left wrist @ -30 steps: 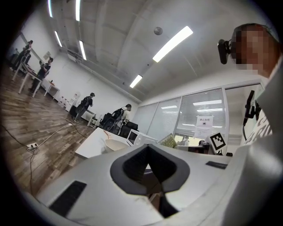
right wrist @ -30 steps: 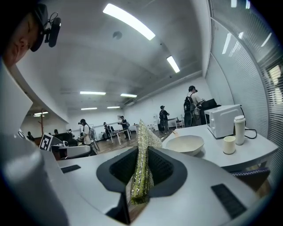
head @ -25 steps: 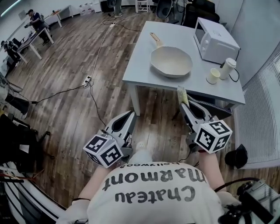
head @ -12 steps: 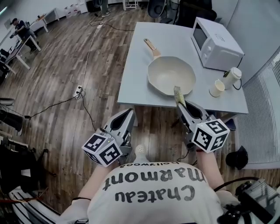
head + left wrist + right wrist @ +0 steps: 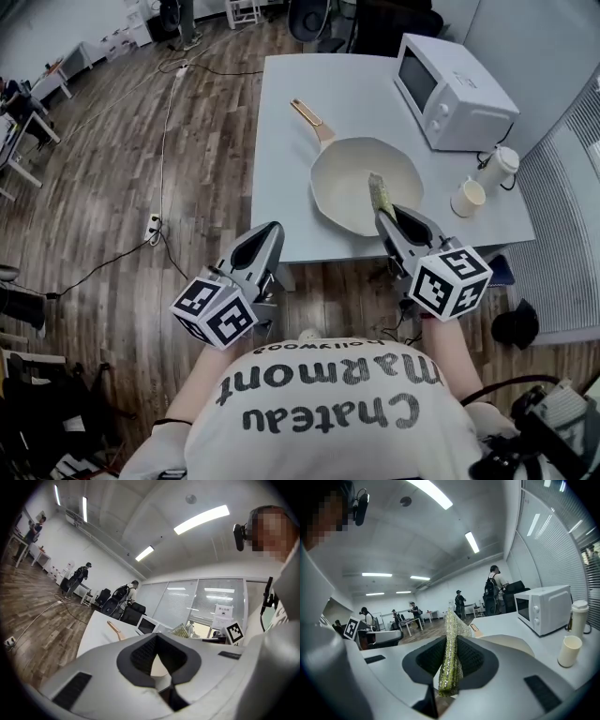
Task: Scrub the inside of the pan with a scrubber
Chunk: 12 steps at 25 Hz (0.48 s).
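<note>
A cream pan [image 5: 349,178] with a wooden handle [image 5: 308,116] lies on the grey table [image 5: 281,197]. In the right gripper view the pan [image 5: 508,644] shows just beyond the jaws. My right gripper [image 5: 384,214] is shut on a yellow-green scrubber [image 5: 378,193], which in the head view stands over the pan's near rim. The scrubber [image 5: 451,653] sticks up, pinched between the dark pads [image 5: 471,658]. My left gripper [image 5: 268,234] is shut and holds nothing, at the table's near edge left of the pan. From the left gripper [image 5: 157,644] view, the pan handle [image 5: 115,630] is ahead.
A white microwave [image 5: 450,80] stands at the table's back right. A paper cup [image 5: 466,197] and a lidded tumbler [image 5: 497,169] stand right of the pan. Cables run over the wooden floor [image 5: 141,187] to the left. People stand at desks far off.
The table and pan have come much closer. Both grippers moved forward, and the scrubber now stands over the pan's near rim instead of short of the table.
</note>
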Each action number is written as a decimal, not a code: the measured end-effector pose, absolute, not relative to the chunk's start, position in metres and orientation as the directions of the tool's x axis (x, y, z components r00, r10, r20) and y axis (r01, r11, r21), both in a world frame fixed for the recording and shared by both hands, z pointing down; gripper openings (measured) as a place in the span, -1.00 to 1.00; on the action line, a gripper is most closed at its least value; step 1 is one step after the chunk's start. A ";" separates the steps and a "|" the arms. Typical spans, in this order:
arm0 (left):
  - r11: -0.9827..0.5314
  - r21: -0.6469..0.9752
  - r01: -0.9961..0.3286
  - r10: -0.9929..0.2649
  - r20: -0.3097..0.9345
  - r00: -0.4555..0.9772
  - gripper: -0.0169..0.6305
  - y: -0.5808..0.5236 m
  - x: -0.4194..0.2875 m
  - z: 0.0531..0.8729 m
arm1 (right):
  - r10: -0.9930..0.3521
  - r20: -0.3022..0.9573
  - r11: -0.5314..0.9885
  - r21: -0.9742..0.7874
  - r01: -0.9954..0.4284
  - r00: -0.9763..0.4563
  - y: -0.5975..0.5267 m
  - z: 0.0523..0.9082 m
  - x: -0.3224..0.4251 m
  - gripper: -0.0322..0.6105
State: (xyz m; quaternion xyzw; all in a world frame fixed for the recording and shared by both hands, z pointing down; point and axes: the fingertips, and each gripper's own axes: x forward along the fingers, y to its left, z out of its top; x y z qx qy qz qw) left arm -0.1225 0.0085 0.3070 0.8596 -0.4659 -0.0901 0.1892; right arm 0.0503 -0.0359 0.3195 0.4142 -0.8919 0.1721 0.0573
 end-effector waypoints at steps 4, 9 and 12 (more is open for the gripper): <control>-0.515 0.423 -0.746 -0.809 0.050 0.586 -0.96 -0.013 -0.113 0.319 | -0.734 0.280 0.560 -0.267 -0.784 -0.619 -0.049 0.331 0.058 -0.68; -0.512 0.467 -0.722 -0.786 0.086 0.613 -0.96 -0.040 -0.103 0.334 | -0.734 0.321 0.525 -0.292 -0.800 -0.599 -0.071 0.347 0.064 -0.68; -0.514 0.465 -0.721 -0.778 0.102 0.620 -0.96 -0.058 -0.095 0.340 | -0.722 0.334 0.527 -0.303 -0.794 -0.606 -0.090 0.356 0.066 -0.68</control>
